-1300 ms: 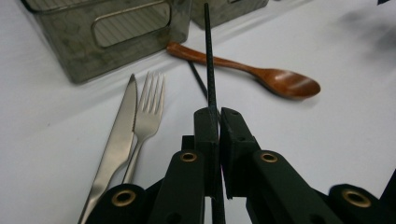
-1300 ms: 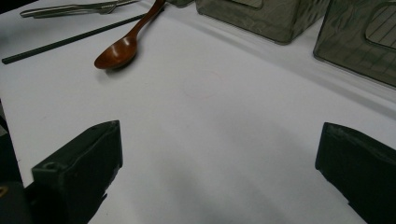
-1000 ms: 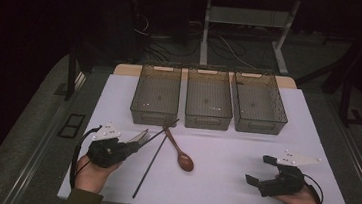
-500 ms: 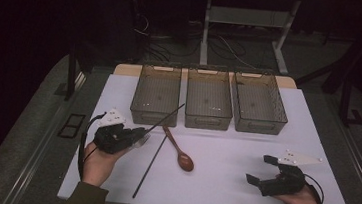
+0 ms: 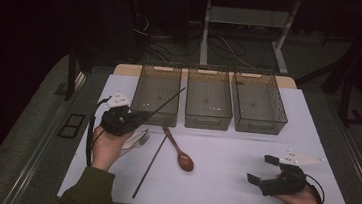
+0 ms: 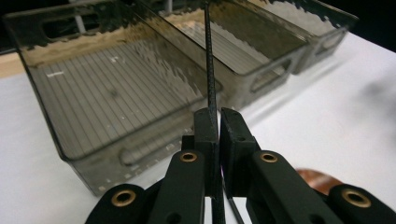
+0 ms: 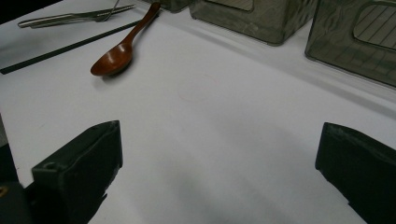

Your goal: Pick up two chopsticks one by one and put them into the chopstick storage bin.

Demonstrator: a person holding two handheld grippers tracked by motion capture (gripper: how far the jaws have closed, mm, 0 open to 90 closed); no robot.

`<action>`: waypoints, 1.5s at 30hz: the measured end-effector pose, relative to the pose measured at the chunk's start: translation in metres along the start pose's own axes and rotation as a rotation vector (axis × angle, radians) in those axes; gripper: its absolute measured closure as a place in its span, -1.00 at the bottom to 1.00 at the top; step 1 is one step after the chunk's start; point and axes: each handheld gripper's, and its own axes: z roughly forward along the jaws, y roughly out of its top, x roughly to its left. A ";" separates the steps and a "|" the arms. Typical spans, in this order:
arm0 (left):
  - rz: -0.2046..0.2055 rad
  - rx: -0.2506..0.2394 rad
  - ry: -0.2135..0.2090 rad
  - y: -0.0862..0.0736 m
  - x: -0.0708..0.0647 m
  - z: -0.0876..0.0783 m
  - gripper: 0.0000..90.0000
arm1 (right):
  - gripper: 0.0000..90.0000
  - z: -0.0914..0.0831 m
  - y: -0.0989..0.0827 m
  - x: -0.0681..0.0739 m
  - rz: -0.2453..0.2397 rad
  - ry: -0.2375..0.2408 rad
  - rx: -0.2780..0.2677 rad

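Black chopstick [image 6: 211, 70] in left claw [image 6: 218, 122], no readable labels.

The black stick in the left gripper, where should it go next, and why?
Probably forward, over the left bin, then let go. The left gripper is shut on the black chopstick, whose tip already points above that empty bin. Its twin lies on the table.

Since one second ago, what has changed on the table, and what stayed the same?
The left gripper has lifted one black chopstick, clamped between its jaws, and carried it away from the person, so it now slants up over the left bin. The other chopstick, the wooden spoon, the fork, the three bins and the open right gripper stayed where they were.
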 end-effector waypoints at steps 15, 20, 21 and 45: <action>-0.018 0.023 0.065 0.040 0.017 0.030 0.90 | -0.98 -0.002 0.000 0.001 0.009 0.004 -0.016; -0.024 0.038 0.083 0.049 0.025 0.042 0.90 | -0.98 -0.002 0.000 0.001 0.014 0.006 -0.016; -0.024 0.042 0.086 0.050 0.027 0.044 0.90 | -0.98 -0.002 0.000 0.001 0.015 0.007 -0.017; -0.066 0.223 0.207 0.048 0.067 0.097 0.90 | -0.98 -0.004 0.001 0.001 0.017 0.014 -0.029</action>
